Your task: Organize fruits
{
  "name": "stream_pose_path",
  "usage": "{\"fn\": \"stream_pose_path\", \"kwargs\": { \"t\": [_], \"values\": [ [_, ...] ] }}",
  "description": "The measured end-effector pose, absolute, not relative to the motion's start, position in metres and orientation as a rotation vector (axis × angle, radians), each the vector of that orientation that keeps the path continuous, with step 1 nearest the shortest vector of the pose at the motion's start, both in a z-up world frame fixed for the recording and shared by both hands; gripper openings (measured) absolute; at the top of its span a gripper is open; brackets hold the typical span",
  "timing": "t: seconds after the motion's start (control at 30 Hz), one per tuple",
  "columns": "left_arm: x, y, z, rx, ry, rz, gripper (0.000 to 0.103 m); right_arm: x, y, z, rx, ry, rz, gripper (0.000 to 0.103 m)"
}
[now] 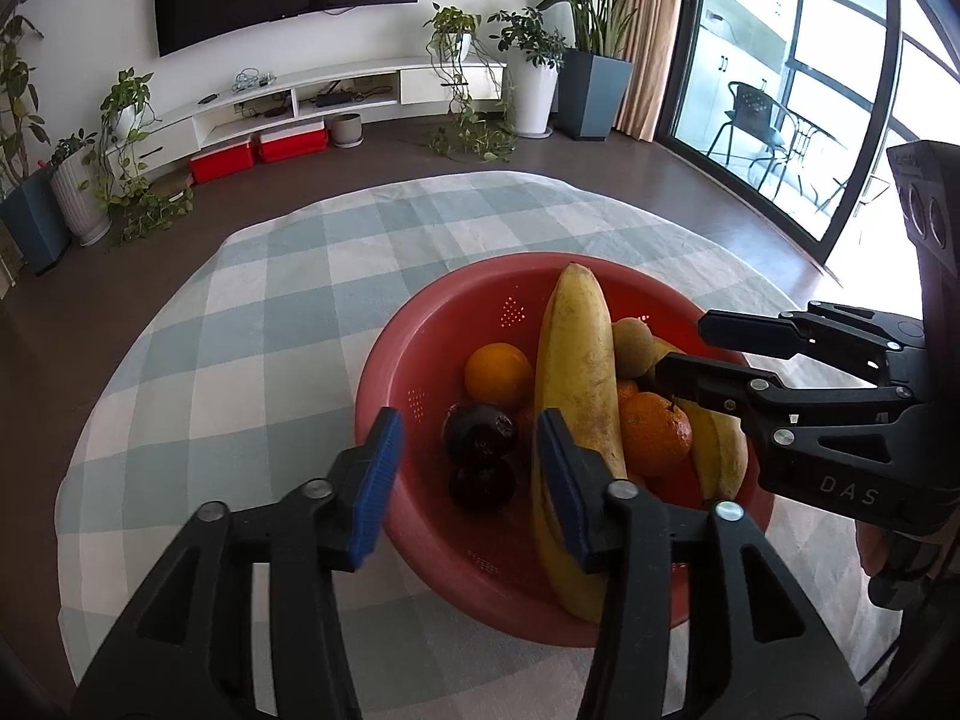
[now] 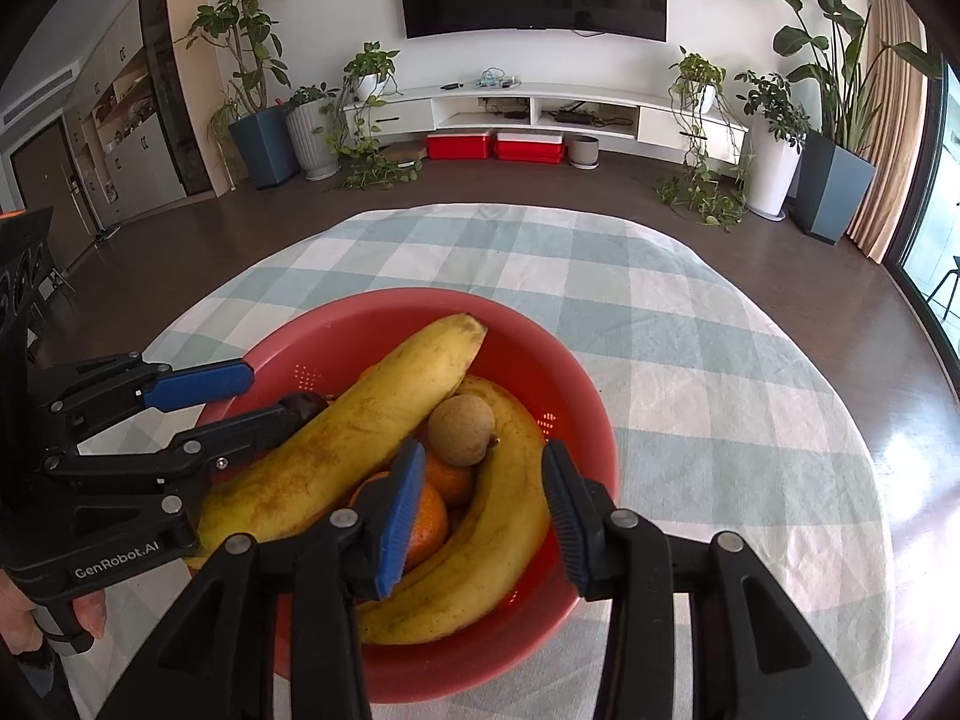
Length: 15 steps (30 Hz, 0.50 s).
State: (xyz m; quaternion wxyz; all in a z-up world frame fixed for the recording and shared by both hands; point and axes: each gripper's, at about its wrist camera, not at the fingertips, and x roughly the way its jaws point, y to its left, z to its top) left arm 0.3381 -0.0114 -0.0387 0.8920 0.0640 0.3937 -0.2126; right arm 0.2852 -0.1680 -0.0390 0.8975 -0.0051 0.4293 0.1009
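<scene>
**Both tools released over the full bowl: clearing out cleanly**

Left wrist view. The left tool (image 1: pixel 462 483) stands released, nothing between its blue pads; the near rim of the red bowl (image 1: pixel 420 546) lies in the gap. One pad sits outside the rim, the other just beside the long banana (image 1: pixel 579 372), which leans across the bowl from near rim to far wall. An orange (image 1: pixel 498 373) and two dark fruits (image 1: pixel 480 456) rest in the left half. The right tool (image 1: pixel 678 354) reaches in from the right edge over the fruit pile; its gap is hard to judge from this angle.

Right wrist view. The right tool (image 2: pixel 480 510) is part open and empty. A second, curved banana (image 2: pixel 486 516) runs between its pads, with no pad pressing on it as far as I can tell. A small brown round fruit (image 2: pixel 461 429) perches on top of the pile. The bowl stands on the checked cloth of the surface (image 2: pixel 690 360).

Judgement: all visible fruit is in the bowl, so the step looks like letting go and backing off. To do it well, lift both tools straight up before pulling back. A sideways exit risks nudging the leaning banana or rolling the perched brown fruit off the pile.
</scene>
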Motion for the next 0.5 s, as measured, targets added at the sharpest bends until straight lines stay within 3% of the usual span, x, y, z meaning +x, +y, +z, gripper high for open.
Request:
{"fn": "stream_pose_path", "kwargs": {
  "t": [0.07, 0.17, 0.37, 0.5],
  "values": [
    [0.327, -0.007, -0.030, 0.125, 0.773, -0.418, 0.098, 0.276, -0.171, -0.033, 0.000, 0.867, 0.204, 0.057],
    [0.308, 0.000, -0.018, 0.083, 0.741, -0.412, 0.103, 0.258, -0.174, -0.022, 0.006, 0.828, 0.189, 0.073],
    [0.243, 0.007, 0.005, 0.115, 0.619, -0.345, 0.103, 0.206, -0.184, 0.000, 0.047, 0.734, 0.161, 0.095],
    [0.182, 0.003, 0.019, 0.155, 0.530, -0.337, 0.103, 0.167, -0.192, 0.013, 0.104, 0.664, 0.146, 0.100]
  ]
}}
